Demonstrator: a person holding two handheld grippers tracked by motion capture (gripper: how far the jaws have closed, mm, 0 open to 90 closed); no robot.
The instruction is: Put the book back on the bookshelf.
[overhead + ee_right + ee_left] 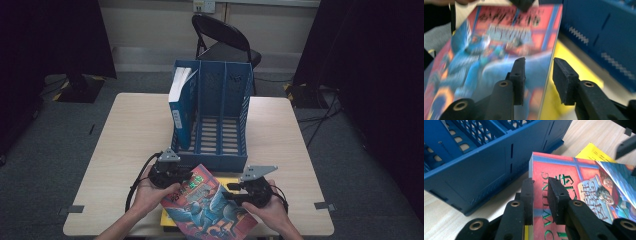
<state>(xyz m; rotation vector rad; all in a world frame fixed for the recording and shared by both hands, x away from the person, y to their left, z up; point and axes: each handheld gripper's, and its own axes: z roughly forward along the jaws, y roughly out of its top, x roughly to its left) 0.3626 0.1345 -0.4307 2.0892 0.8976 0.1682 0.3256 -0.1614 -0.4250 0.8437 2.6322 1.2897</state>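
Note:
A colourful book (210, 205) with a red and blue cover is tilted up at the table's front, over a yellow book (167, 217). My left gripper (186, 176) is shut on the colourful book's spine corner; in the left gripper view both pads (556, 195) press that book (579, 182) near the green lettering. My right gripper (231, 191) is at the book's right edge. In the right gripper view its jaws (539, 62) straddle the edge of the book (499, 32), with a gap beside the right pad (564, 80), so it is open.
A blue three-slot file rack (212, 160) stands just behind the books on the wooden table (130, 130). A blue book (181, 107) stands upright in its left slot. A black folding chair (225, 40) stands beyond the table.

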